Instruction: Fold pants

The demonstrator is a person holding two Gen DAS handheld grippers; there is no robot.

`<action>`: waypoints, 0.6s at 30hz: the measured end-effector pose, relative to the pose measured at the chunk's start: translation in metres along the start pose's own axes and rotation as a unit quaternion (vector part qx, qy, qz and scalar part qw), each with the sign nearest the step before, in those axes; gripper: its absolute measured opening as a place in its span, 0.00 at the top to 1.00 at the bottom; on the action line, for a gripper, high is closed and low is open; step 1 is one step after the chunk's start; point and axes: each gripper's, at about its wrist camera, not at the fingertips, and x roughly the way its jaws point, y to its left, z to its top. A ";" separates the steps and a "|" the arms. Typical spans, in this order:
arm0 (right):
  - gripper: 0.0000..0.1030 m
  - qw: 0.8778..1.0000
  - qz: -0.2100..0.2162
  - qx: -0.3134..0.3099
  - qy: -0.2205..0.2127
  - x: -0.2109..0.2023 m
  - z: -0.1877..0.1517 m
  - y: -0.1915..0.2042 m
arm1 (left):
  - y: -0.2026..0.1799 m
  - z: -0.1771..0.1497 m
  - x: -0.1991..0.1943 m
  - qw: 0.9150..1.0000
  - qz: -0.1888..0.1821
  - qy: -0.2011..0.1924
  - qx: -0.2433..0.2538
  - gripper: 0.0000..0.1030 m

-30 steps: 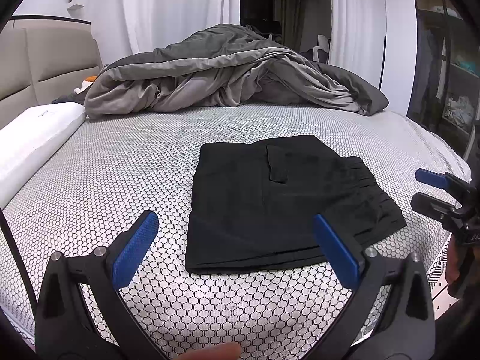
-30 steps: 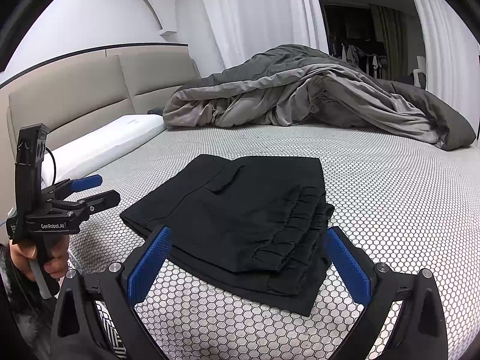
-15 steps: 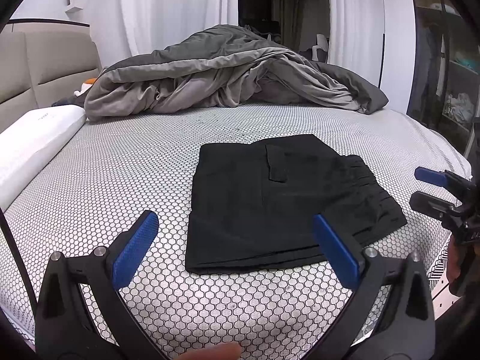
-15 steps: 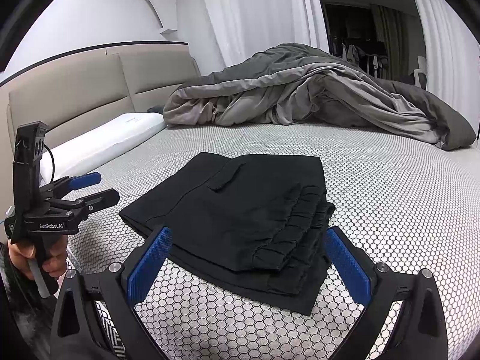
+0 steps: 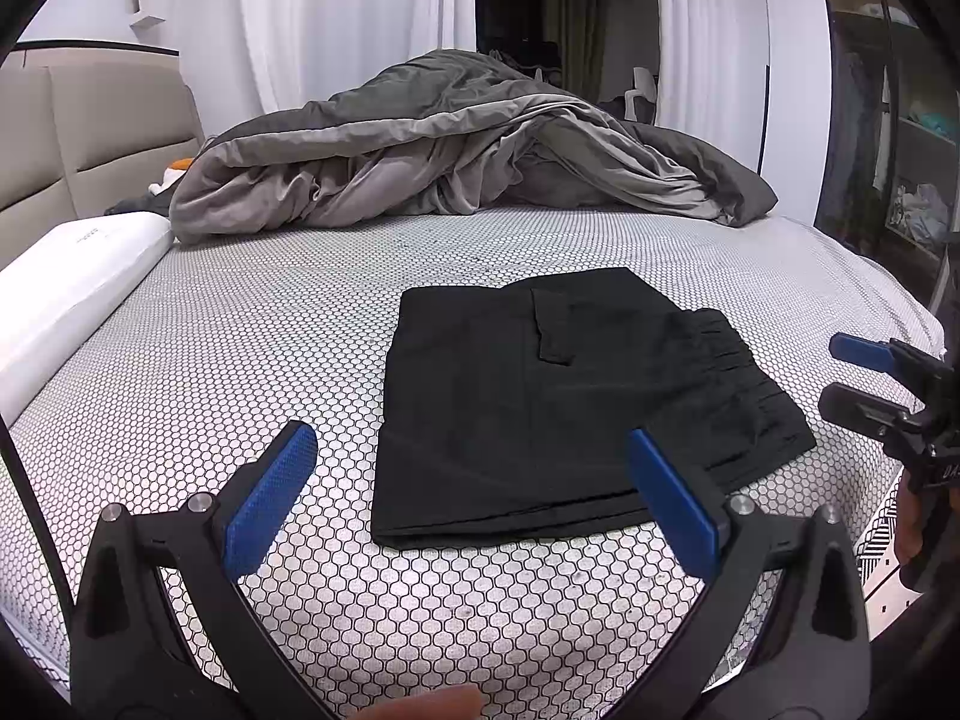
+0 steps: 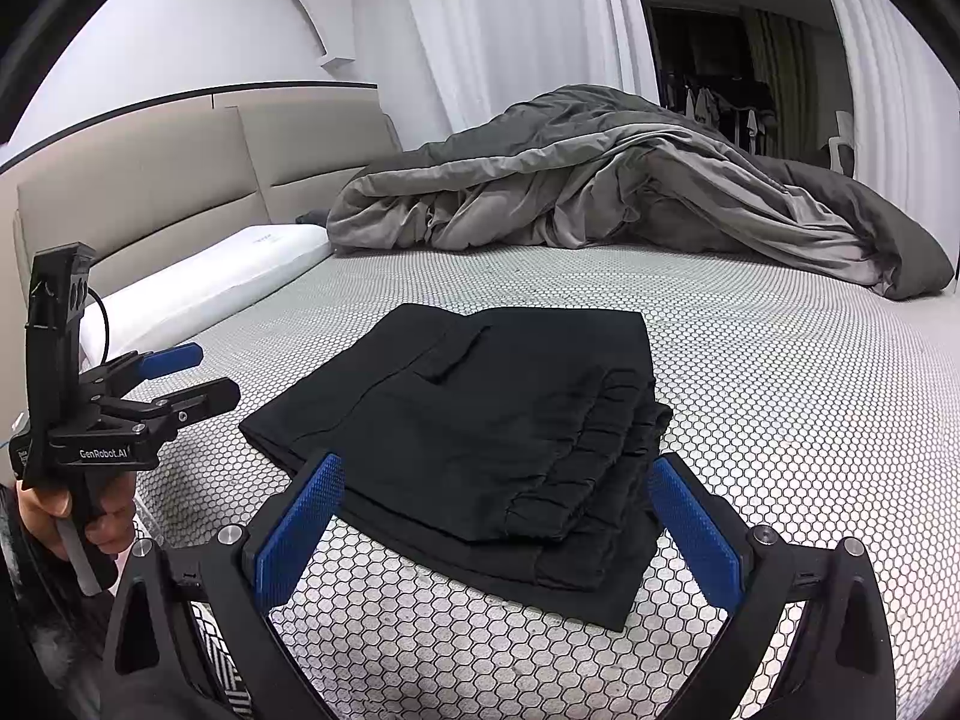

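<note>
The black pants (image 5: pixel 558 402) lie folded in a flat stack on the bed (image 5: pixel 240 360), just ahead of both sets of fingers and touching neither. The left gripper (image 5: pixel 471 498) has its fingers spread wide and empty. The right gripper (image 6: pixel 492 522) is likewise spread and empty, its fingers framing the stack's near corner.

I see a bed sheet (image 5: pixel 252 360) with a honeycomb print. A rumpled grey duvet (image 5: pixel 456 150) is heaped at its far side. A white pillow (image 5: pixel 72 282) lies against the beige padded headboard (image 6: pixel 180 192). White curtains (image 5: pixel 336 24) hang behind, flanking a dark doorway (image 5: pixel 558 24).
</note>
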 end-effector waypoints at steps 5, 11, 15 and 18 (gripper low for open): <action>0.00 1.000 0.000 0.000 0.000 0.000 0.000 0.000 | 0.001 0.000 0.001 1.000 -0.001 0.000 0.001 0.01; 0.00 1.000 -0.001 0.000 -0.001 0.000 0.000 0.001 | 0.002 0.000 0.001 1.000 -0.001 0.000 0.002 0.01; 0.00 1.000 -0.002 0.000 -0.001 0.000 0.000 0.002 | 0.002 0.000 0.001 1.000 -0.001 0.000 0.002 0.00; 0.00 1.000 -0.002 0.000 -0.001 0.000 0.000 0.002 | 0.002 0.001 0.001 1.000 0.000 -0.001 0.003 0.01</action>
